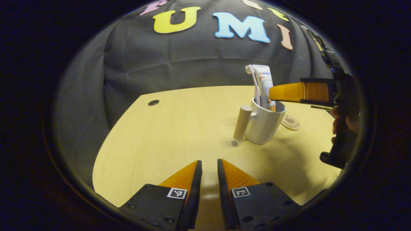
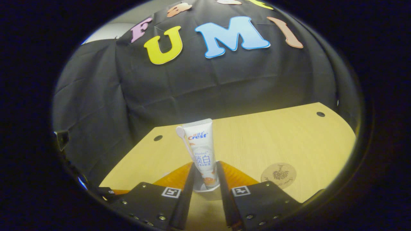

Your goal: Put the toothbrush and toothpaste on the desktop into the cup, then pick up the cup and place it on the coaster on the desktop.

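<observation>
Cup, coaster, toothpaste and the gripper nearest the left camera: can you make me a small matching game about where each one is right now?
Things:
1. toothpaste
2. coaster
3. cup
4. left gripper

Places:
A. lies flat on the desk with nothing on it
B. stands on the desk, beside the coaster and not on it
C. stands upright inside the cup
D. low over bare desk, jaws slightly apart and holding nothing

Pairs: 1-C, 2-A, 3-B, 4-D
</observation>
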Motion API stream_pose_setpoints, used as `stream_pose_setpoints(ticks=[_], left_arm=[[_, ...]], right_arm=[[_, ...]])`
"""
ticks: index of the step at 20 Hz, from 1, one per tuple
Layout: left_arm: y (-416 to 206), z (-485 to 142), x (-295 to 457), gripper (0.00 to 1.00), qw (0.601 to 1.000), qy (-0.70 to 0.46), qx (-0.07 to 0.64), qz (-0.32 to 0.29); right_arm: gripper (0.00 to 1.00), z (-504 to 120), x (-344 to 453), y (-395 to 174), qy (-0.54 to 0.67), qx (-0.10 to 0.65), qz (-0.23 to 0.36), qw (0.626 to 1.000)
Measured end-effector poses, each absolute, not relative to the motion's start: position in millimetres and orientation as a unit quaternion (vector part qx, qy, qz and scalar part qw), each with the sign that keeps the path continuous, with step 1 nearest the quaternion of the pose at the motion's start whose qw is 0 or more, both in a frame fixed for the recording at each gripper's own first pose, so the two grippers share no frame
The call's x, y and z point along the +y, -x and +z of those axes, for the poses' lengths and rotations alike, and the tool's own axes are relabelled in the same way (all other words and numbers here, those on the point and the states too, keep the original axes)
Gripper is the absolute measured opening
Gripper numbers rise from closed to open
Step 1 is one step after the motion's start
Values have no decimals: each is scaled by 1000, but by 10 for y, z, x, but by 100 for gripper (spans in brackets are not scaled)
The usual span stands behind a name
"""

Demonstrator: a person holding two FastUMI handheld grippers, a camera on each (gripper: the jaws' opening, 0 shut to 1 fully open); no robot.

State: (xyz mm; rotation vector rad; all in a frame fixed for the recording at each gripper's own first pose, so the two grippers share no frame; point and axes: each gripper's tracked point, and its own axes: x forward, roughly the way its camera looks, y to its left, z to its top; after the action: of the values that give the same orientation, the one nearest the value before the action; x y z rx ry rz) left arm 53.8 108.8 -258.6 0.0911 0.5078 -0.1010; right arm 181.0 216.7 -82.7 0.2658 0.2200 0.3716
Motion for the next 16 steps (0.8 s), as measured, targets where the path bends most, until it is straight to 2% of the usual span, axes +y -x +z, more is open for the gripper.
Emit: stream_pose_setpoints(ticks=[1,2,3,7,8,9,15,16], left_arm=[[-578,-2594,1078,44,964,-56,254,-61],[-601,-2610,1060,44,961,-65,258,-76],[-639,-2610,1045,53,958,-77,261,-88],[-808,-2587,930,55,945,-128,265,-141],[-860,-2605,875,62,941,-142,266,-154],[-916,-2605,841,59,937,-157,265,-168],[-1183,-2504,654,60,907,-233,259,-237],[-1237,-2489,620,68,900,-247,259,-248]], right_arm=[[49,-819,2135,-1772,-135,111,184,967],[51,-809,2130,-1736,-142,112,189,965],[66,-807,2070,-1701,-145,114,183,966],[66,-707,1780,-1586,-161,105,154,969],[66,-751,1708,-1557,-165,110,148,969],[66,-797,1634,-1531,-167,117,141,969],[66,-1183,1151,-1339,-156,168,92,969],[66,-1230,1093,-1310,-157,175,86,968]])
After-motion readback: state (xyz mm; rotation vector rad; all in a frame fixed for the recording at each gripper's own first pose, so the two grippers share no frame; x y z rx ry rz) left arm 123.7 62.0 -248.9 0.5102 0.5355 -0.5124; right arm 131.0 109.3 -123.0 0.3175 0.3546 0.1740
